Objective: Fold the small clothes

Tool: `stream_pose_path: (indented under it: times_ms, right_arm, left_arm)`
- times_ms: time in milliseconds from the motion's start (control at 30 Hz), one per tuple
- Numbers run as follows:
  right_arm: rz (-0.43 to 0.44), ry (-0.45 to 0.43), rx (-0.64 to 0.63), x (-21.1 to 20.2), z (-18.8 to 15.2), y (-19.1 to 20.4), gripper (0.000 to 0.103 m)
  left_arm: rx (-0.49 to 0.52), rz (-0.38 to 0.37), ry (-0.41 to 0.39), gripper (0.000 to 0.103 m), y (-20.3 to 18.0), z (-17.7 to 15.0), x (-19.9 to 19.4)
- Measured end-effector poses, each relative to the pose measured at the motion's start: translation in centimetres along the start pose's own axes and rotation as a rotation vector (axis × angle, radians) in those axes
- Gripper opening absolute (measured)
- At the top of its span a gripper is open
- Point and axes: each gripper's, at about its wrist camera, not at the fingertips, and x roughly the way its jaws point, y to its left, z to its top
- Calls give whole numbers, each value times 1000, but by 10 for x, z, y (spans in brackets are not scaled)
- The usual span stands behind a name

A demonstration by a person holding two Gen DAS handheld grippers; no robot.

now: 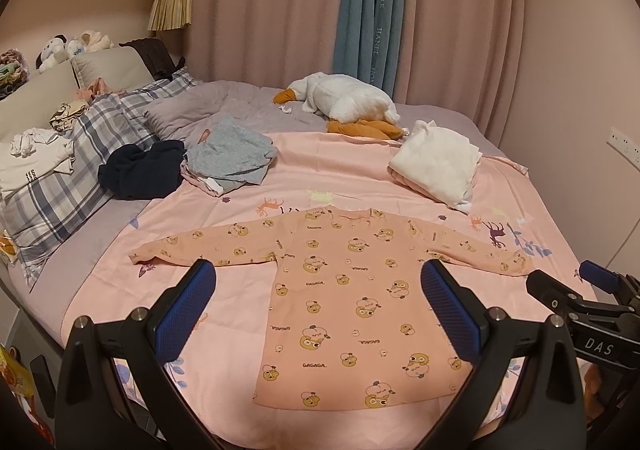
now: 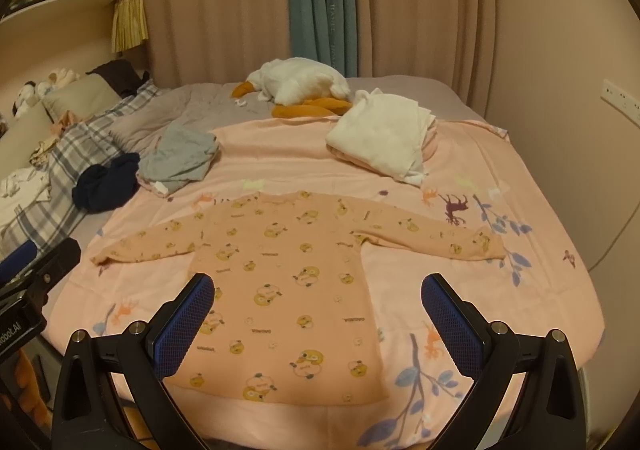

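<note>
- The left gripper (image 1: 318, 292) hovers above the near part of the bed, its jaws spread wide with nothing between the blue pads.
- The right gripper (image 2: 318, 304) hovers alongside, its jaws equally wide and empty; in the left wrist view it shows at the right edge.
- The small peach shirt (image 1: 352, 298) lies flat on the pink sheet (image 1: 320, 169), sleeves spread to both sides, neckline away from the jaws, hem nearest them.
- In the left wrist view the shirt's body fills the gap between the jaws and runs under the right pad; in the right wrist view the body sits between the jaws, toward the left pad.
- Beyond the shirt, ahead and left of the jaws, a crumpled grey garment (image 1: 230, 155) lies beside a dark navy garment (image 1: 140, 167).
- Ahead and right, a folded white stack (image 1: 438, 161) rests on the sheet.
- Farther ahead lies a white plush goose (image 1: 344, 99), near the curtains (image 1: 260, 9).
</note>
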Motion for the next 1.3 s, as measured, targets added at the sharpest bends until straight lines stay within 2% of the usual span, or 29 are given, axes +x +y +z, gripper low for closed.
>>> stream_pose_path:
  times_ms: [1100, 1300]
  right_arm:
    - [-23, 9, -25, -1, 0, 3, 103]
    - [28, 31, -15, 7, 1, 2, 103]
  left_arm:
    - [-1, -7, 25, 103, -3, -3, 9]
    - [6, -15, 40, 103, -5, -4, 23]
